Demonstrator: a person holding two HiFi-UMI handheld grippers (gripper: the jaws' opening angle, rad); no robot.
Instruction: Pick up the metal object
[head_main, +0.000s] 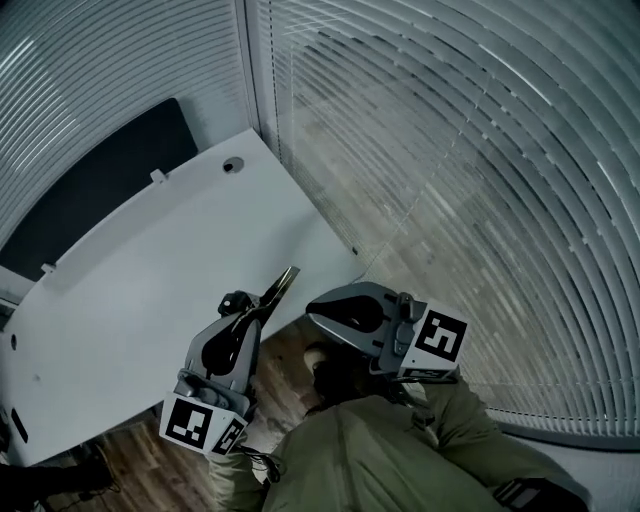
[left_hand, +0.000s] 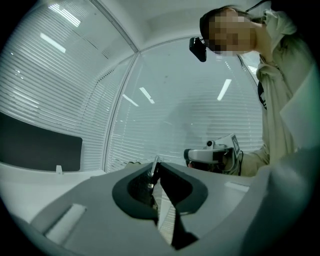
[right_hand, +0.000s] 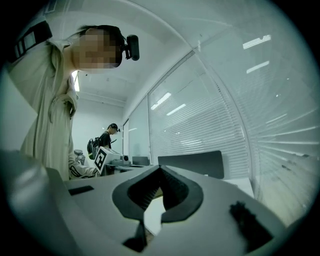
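Note:
A thin, flat metal object (head_main: 281, 284) sticks out of my left gripper (head_main: 262, 306), lifted above the near right corner of the white table (head_main: 150, 280). In the left gripper view the metal object (left_hand: 154, 166) stands on edge between the jaws, and the left gripper (left_hand: 157, 172) is shut on it. My right gripper (head_main: 318, 314) hovers just right of the left one, past the table's edge. In its own view the right gripper (right_hand: 160, 171) is shut, its jaw tips meeting with nothing between them.
A black panel (head_main: 100, 185) stands along the table's far left side, and a round hole (head_main: 232, 165) marks the far corner. Slatted blinds (head_main: 450, 150) cover the glass walls. Wooden floor (head_main: 290, 350) shows below. A second person (right_hand: 106, 139) stands far behind.

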